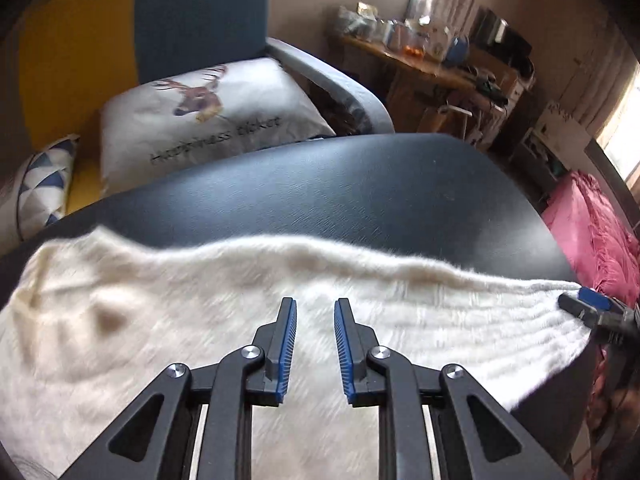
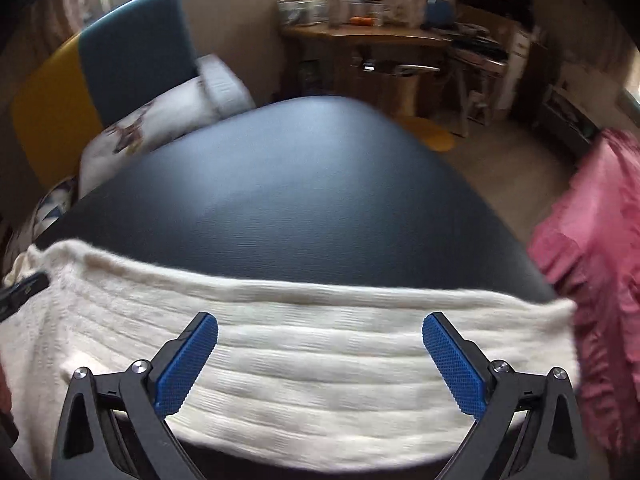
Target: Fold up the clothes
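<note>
A cream knitted sweater lies spread across the near part of a black table. My left gripper hovers over its middle, open with a narrow gap and nothing between the fingers. In the right wrist view the sweater's ribbed band runs across the table's near edge. Above it my right gripper stands wide open and empty. The right gripper's tip also shows at the sweater's right end, and the left gripper at its left end.
A yellow and blue sofa with a deer-print cushion stands behind the table. Pink fabric hangs at the right. A cluttered wooden desk and stool sit at the back of the room.
</note>
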A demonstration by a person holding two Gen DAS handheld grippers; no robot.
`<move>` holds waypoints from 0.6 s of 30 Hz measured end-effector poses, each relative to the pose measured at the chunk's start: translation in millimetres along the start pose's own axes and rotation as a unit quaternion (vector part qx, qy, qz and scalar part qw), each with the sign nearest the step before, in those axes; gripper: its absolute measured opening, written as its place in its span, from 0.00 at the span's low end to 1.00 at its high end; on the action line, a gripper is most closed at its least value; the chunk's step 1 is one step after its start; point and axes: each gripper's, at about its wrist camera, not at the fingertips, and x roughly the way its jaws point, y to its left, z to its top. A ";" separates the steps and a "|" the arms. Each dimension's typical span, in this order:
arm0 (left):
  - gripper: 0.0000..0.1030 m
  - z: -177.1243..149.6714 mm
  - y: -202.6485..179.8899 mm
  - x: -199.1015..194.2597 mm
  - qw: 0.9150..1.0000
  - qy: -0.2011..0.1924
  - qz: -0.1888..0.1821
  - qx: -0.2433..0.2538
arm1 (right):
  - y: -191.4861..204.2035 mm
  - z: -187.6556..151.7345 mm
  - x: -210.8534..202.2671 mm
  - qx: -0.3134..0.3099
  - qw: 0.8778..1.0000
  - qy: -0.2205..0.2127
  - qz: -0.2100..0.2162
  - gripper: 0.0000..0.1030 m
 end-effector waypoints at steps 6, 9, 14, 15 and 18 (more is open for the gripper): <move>0.18 -28.8 19.7 3.0 0.999 0.019 0.041 -0.019 | -57.2 -20.7 15.4 0.036 0.998 0.030 -0.045 1.00; 0.18 -29.0 21.7 -7.7 0.998 0.029 0.023 -0.042 | -55.8 -17.0 15.2 0.037 0.997 0.037 -0.052 1.00; 0.18 -58.6 50.4 -63.7 0.996 -0.005 -0.004 -0.093 | -17.2 -14.5 -7.9 0.012 1.000 0.014 -0.020 1.00; 0.18 -65.0 58.7 -73.0 0.995 -0.009 0.000 -0.097 | -2.4 -15.1 -12.9 -0.001 1.000 0.011 -0.006 1.00; 0.18 -90.3 95.5 -102.5 0.991 -0.017 0.019 -0.129 | 40.4 -26.7 -27.6 -0.029 0.999 0.001 0.046 1.00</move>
